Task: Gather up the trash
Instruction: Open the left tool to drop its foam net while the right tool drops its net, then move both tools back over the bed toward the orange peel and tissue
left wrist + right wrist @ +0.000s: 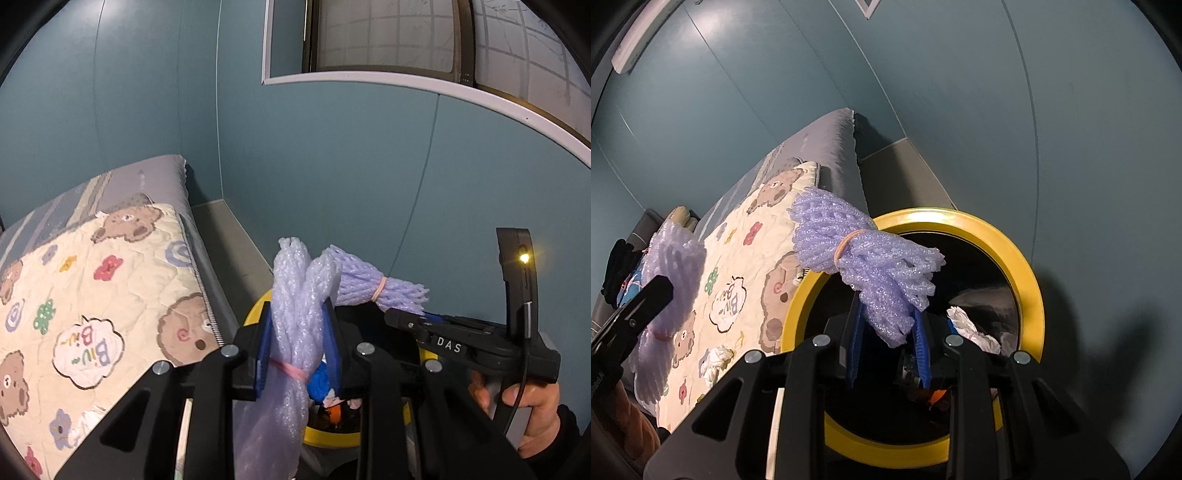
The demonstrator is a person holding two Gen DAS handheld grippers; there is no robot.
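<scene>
Two foam-net bundles held above the yellow-rimmed bin [1027, 266]

Left gripper [297, 343] clamped on one purple foam net [295, 295], right gripper [888, 343] clamped on another [871, 254], both over the bin mouth; crumpled paper [971, 328] already inside, white wad [716, 360] left on the bear quilt [738, 266], releases not yet made

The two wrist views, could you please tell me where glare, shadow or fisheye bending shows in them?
Left wrist view: a small yellow light on the right gripper's body flares into a starburst; the white window frame bends into an arc. Right wrist view: a soft sheen lies on the teal wall at upper left, dark shadows fall on the wall right of the yellow-rimmed bin, and its inside is nearly black.
</scene>
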